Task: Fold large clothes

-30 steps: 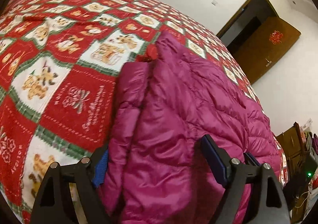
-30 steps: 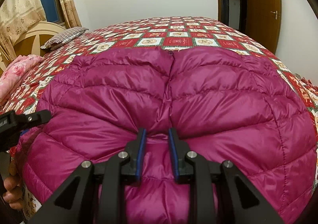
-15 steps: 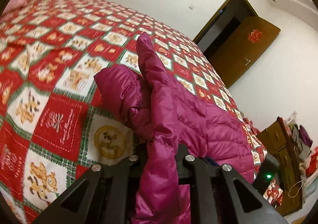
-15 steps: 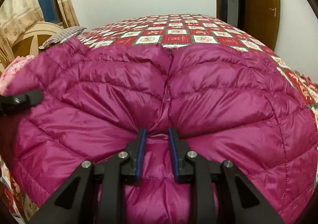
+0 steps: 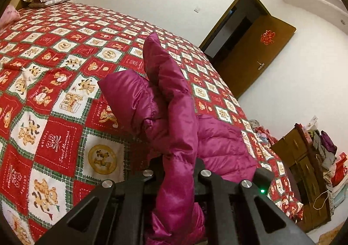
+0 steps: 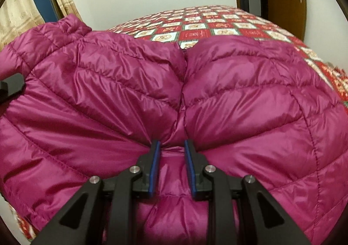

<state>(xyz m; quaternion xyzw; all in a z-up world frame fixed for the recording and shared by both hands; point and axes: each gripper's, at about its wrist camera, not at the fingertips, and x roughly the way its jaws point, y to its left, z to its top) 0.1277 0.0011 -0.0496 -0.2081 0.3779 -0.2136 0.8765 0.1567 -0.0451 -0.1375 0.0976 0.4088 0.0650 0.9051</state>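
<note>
A: What does each tool hold?

B: The left tool (image 5: 176, 171) is clenched on the side edge of the purple down jacket (image 5: 171, 119) and holds it above the bed (image 5: 56, 84). The right tool (image 6: 171, 158) grips a pinch of fabric at the near edge, in the middle, where the two front panels meet.

A: And the jacket?

B: It lies spread on the checked quilt, with the left side raised.

A: Which step is this?

B: I think the first fold. Next, the left side should go across to the middle, while the right tool keeps the jacket in place.
</note>
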